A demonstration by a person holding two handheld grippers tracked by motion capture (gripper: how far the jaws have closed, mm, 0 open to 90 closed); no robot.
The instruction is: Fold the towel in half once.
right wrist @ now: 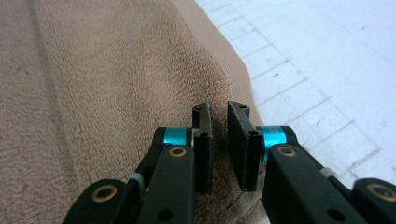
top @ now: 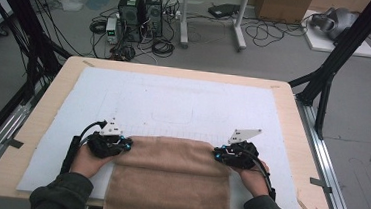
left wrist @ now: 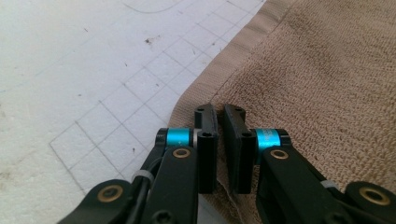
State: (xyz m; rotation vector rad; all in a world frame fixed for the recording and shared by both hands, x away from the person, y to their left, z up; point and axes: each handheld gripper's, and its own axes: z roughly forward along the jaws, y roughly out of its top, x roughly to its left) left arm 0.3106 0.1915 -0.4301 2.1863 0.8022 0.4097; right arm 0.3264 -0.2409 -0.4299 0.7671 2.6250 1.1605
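Note:
A brown towel (top: 170,178) lies flat on the white gridded mat (top: 174,98), and its near end hangs over the table's front edge. My left gripper (top: 125,145) sits at the towel's far left corner. In the left gripper view, that gripper (left wrist: 220,112) has its jaws nearly together, pinching the towel (left wrist: 317,84) at its hemmed edge. My right gripper (top: 218,154) is at the far right corner. In the right gripper view, my right gripper (right wrist: 220,108) shows a narrow gap with towel (right wrist: 93,84) fabric in it.
The mat covers most of the wooden table (top: 48,103). Black frame posts (top: 338,51) stand at both far sides of the table. Computer towers (top: 140,10) and cables lie on the floor beyond the table. The person's sleeves come in at the bottom.

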